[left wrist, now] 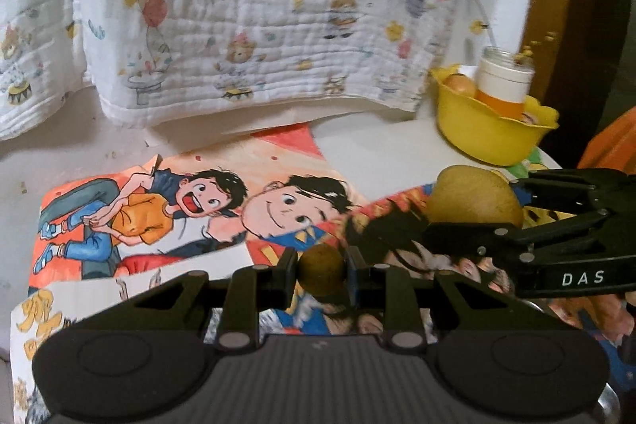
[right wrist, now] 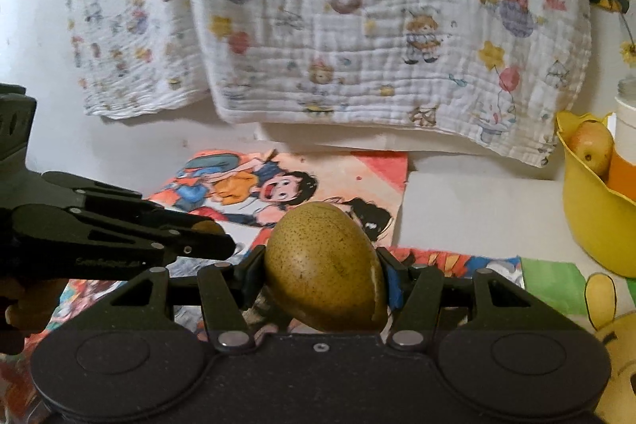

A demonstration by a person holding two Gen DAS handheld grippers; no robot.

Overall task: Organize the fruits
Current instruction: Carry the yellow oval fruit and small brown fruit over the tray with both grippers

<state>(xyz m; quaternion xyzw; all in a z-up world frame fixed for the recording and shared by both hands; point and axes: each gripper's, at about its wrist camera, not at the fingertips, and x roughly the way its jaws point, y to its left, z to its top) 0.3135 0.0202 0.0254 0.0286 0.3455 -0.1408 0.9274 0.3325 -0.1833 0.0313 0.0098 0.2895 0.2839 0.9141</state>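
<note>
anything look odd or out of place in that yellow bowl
Yes. The yellow bowl holds a white-capped jar standing among the fruit, beside a reddish-yellow fruit. A jar looks out of place in a fruit bowl. Its contents can't be made out.

three fruits (right wrist: pixel 324 269), one bowl (right wrist: pixel 592 225), one jar (left wrist: pixel 503 82)

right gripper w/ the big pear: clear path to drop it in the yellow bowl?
Probably yes. The right gripper is shut on the pear, and only bare tabletop shows between it and the yellow bowl. The bowl is crowded, though: a fruit and a jar already sit in it.
</note>
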